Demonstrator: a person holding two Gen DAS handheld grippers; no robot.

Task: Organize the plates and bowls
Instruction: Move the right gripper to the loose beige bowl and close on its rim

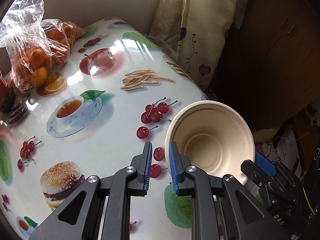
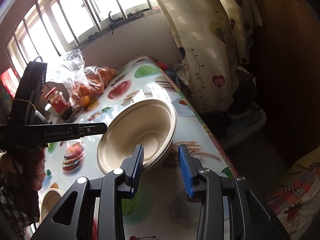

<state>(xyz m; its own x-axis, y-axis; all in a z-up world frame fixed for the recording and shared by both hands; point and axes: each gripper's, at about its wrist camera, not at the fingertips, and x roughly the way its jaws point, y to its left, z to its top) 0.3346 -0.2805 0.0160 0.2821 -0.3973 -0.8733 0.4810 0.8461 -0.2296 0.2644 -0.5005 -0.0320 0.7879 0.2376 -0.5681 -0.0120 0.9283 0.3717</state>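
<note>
Left claw (image 1: 161,168) has its pads slightly apart with nothing pinched, and the paper bowl (image 1: 210,140) is tipped up right against its right finger. My right claw (image 2: 161,160) straddles the bowl's near rim: one pad inside, the other clear of the outer wall. No clamp yet.

"GenRobot.AI" printed on left tool (image 2: 60,133) body; "DAS" on right tool (image 1: 279,219) body.

Fruit-print table (image 1: 112,144) bears a bag of oranges (image 1: 40,60).
</note>
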